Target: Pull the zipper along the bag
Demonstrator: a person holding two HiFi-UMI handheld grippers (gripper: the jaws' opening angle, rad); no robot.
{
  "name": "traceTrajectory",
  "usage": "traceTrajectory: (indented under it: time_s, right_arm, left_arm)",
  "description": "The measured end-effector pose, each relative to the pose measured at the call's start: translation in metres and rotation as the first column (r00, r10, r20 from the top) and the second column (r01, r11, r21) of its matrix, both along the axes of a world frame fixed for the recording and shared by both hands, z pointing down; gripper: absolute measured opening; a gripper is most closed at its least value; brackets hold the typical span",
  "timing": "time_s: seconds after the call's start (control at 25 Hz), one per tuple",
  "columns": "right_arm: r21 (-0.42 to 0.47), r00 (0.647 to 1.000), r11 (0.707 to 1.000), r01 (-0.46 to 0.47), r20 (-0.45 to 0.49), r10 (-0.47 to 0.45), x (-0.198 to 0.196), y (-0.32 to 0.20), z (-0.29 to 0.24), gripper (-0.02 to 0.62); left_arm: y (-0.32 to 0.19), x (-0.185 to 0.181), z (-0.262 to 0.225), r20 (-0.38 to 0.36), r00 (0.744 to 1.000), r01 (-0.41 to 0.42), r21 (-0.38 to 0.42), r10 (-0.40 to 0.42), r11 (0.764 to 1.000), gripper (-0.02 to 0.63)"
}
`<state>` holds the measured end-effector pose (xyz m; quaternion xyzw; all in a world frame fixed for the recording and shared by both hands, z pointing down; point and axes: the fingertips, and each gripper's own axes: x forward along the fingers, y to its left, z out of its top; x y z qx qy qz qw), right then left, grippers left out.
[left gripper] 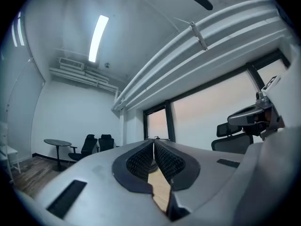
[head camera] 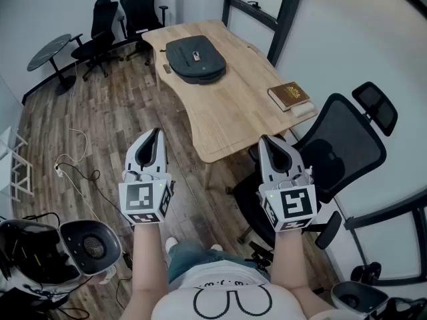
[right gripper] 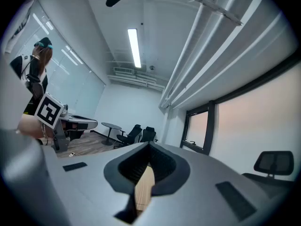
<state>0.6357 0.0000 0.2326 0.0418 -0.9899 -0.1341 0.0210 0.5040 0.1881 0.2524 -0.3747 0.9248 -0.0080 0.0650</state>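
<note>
The bag [head camera: 195, 59] lies far ahead on the table [head camera: 227, 112], nearer my left gripper [head camera: 148, 153] than my right gripper [head camera: 280, 160], both clenched and empty.

On the pale wooden table [head camera: 230, 112], the dark grey flat fabric bag [head camera: 195, 57] lies toward its far end, and the brown hardcover book [head camera: 289, 95] lies at its right edge. The black mesh office chair [head camera: 337, 149] stands beside the table's near right corner. Two black swivel chairs [head camera: 123, 15] stand beyond its far left corner. My left gripper [head camera: 156, 133] and right gripper [head camera: 267, 141] hang short of its near end, one to either side.
</note>
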Motion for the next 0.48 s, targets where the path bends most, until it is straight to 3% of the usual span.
traceTrajectory:
  time_s: [0.24,0.48]
  right_arm:
    - [-0.017,1.0,1.0,-0.014,0.013,0.015,0.016,-0.028,-0.002,0.051]
    - [-0.021,1.0,0.999,-0.03,0.009,0.03,-0.004,-0.04,0.003,0.051]
  left_arm:
    - [-0.021,0.018,-0.001,0.029,0.999,-0.023,-0.044,0.024,0.999,0.018]
    - [-0.018,-0.004,0.004,0.035,0.999,-0.013,-0.056,0.015,0.998,0.018]
